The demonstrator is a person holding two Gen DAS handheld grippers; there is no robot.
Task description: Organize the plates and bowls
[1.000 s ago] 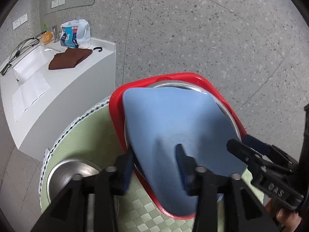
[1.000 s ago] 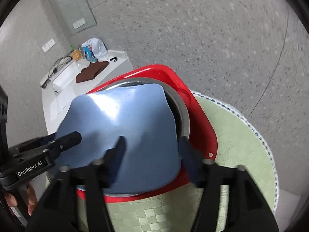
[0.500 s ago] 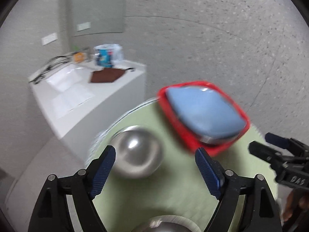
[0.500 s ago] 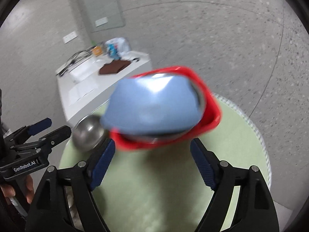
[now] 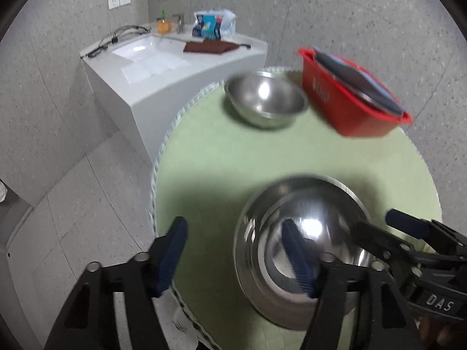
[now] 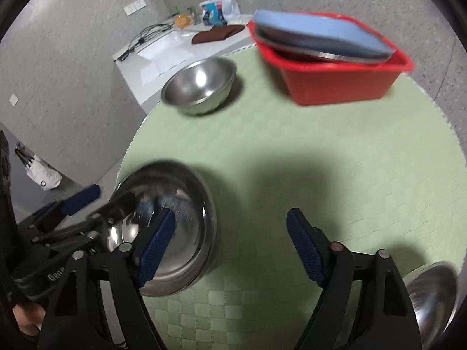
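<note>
While your left gripper (image 5: 236, 255) hangs wide open over the near shiny bowl (image 5: 303, 250), it holds nothing. Your right gripper (image 6: 230, 243) is wide open too, with nothing in it. The blue plate (image 6: 318, 33) sits on the red tub (image 6: 338, 78). Another bowl (image 6: 198, 86) sits beside the tub on the green mat (image 6: 292, 151).

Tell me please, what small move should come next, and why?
Probably lower the left gripper onto the near steel bowl's rim. Both grippers are open and empty, this bowl lies right under them, and the red basin already holds the blue plate.
</note>
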